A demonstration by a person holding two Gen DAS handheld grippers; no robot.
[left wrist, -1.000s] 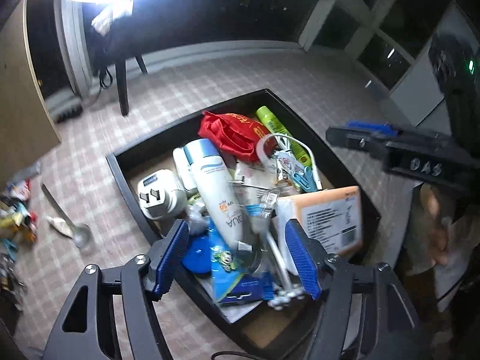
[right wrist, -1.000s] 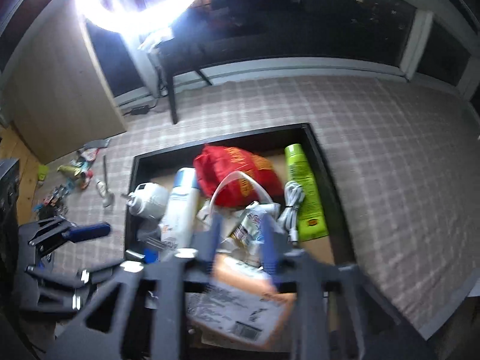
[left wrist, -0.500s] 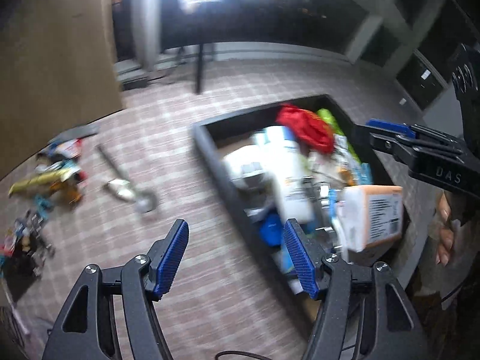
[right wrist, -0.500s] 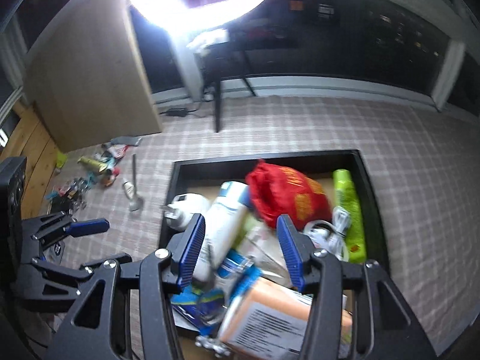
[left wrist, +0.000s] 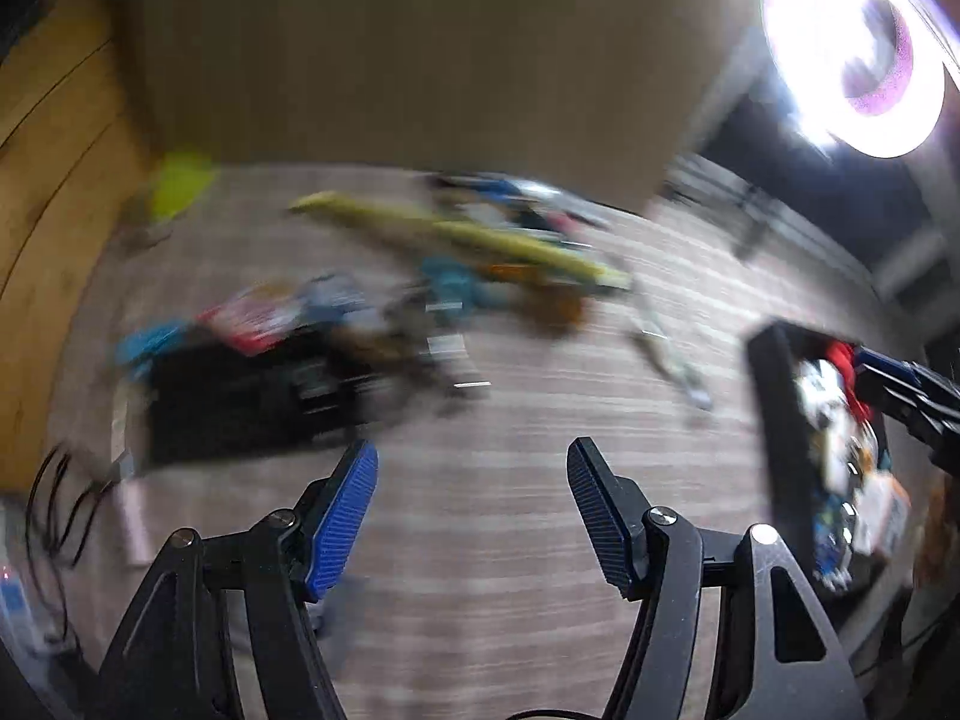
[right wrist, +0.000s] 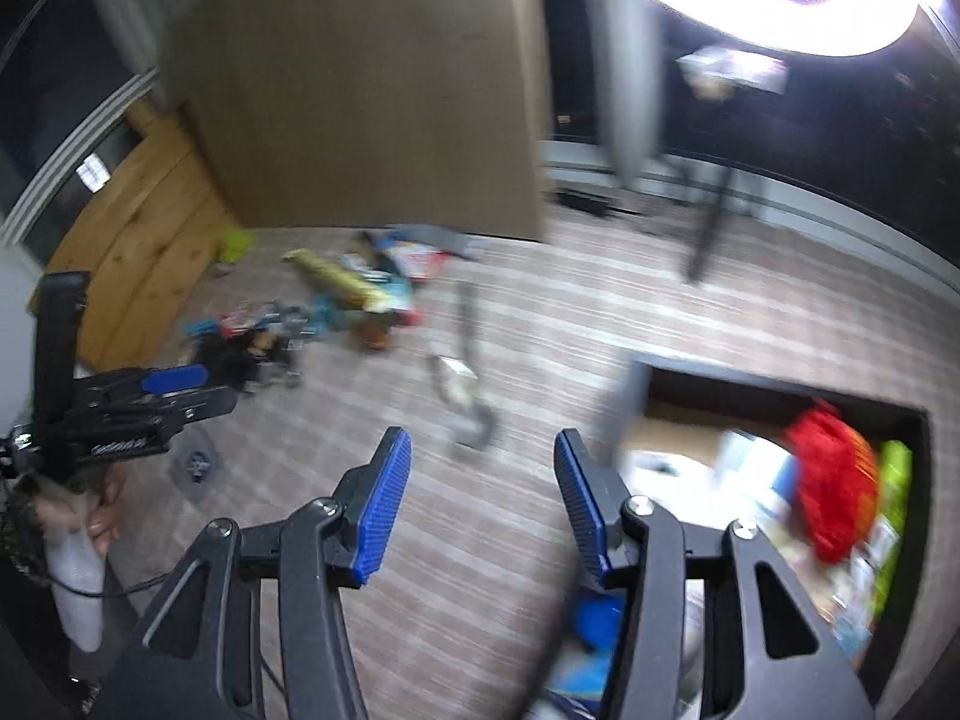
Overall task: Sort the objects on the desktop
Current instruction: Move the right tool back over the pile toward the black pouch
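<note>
My left gripper (left wrist: pixel 473 447) is open over bare checked cloth, with nothing between its blue pads. Beyond it lies a blurred pile of loose items: a long yellow packet (left wrist: pixel 480 240), a black flat thing (left wrist: pixel 240 402) and a spoon (left wrist: pixel 666 354). The black tray (left wrist: pixel 774 420), full of objects, sits at the right edge. My right gripper (right wrist: pixel 481 435) is also open and holds nothing, just short of the spoon (right wrist: pixel 468 396). The tray (right wrist: pixel 780 387) with its red bag (right wrist: pixel 834 480) and green bottle (right wrist: pixel 894 480) is to its right. The left gripper (right wrist: pixel 174 384) shows at the left.
A tall brown panel (left wrist: pixel 390 48) stands behind the pile, with wooden boards (left wrist: pixel 48 150) to its left. A ring light (left wrist: pixel 858 48) glares at the upper right. A dark cable (left wrist: pixel 60 498) lies at the left. A person's hand (right wrist: pixel 102 510) holds the left gripper.
Both views have swung left, off the tray and onto the cloth with the loose pile; the tray now sits at the right. Both grippers stay open with nothing in them.
</note>
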